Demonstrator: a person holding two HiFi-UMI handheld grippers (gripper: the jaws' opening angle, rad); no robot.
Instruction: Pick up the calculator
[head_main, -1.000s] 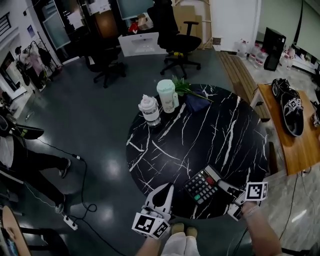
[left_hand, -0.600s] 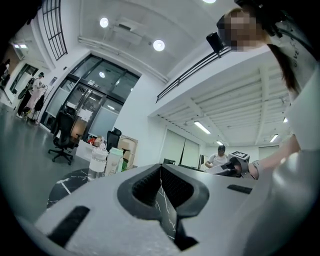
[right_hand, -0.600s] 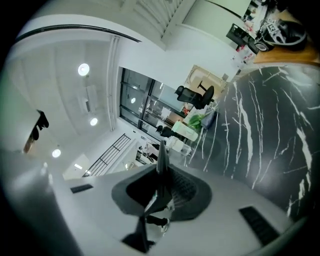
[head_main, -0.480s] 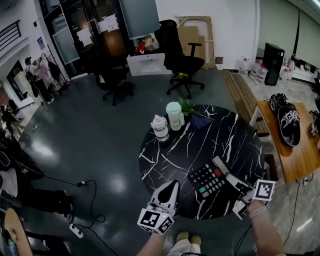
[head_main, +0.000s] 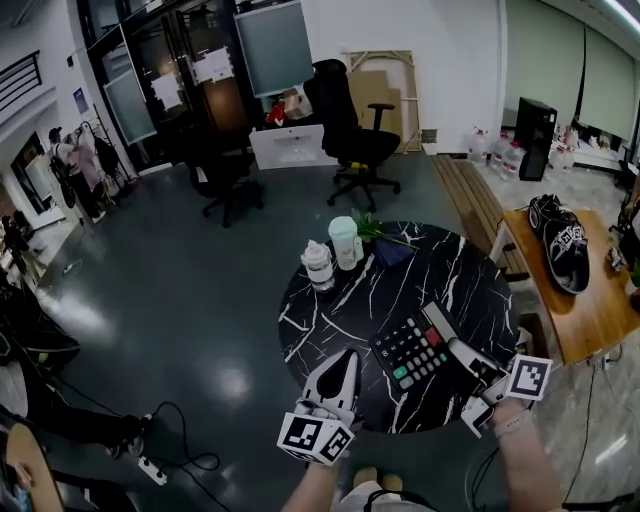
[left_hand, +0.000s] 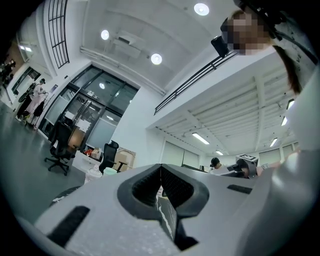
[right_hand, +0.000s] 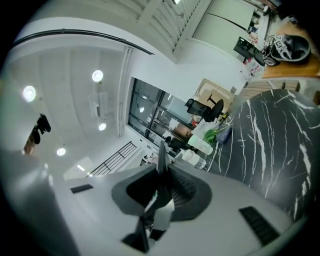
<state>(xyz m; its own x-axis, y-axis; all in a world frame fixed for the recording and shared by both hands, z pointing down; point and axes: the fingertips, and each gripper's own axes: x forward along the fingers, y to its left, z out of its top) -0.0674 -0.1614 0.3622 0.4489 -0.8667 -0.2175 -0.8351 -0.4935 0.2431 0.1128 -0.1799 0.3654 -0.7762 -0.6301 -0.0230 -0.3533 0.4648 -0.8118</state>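
The calculator (head_main: 408, 353), dark with grey, red and green keys, hangs tilted above the near edge of the round black marble table (head_main: 330, 310). My right gripper (head_main: 452, 346) is shut on the calculator's display end. In the right gripper view the calculator (right_hand: 162, 159) shows edge-on as a thin blade pinched between the jaws of my right gripper (right_hand: 161, 172). My left gripper (head_main: 349, 357) hovers to the calculator's left, apart from it. Its jaws are shut with nothing between them, as the left gripper view of my left gripper (left_hand: 161, 166) also shows.
At the table's far side stand a white jar (head_main: 318, 266), a pale green-lidded cup (head_main: 345, 242), a green plant sprig (head_main: 372, 228) and a dark cloth (head_main: 395, 250). A wooden bench (head_main: 590, 320) with dark gear is at the right. Office chairs (head_main: 350, 130) stand beyond.
Both grippers have risen. The calculator has gone up with the right gripper and now hangs higher over the table. The left gripper stays shut and empty.
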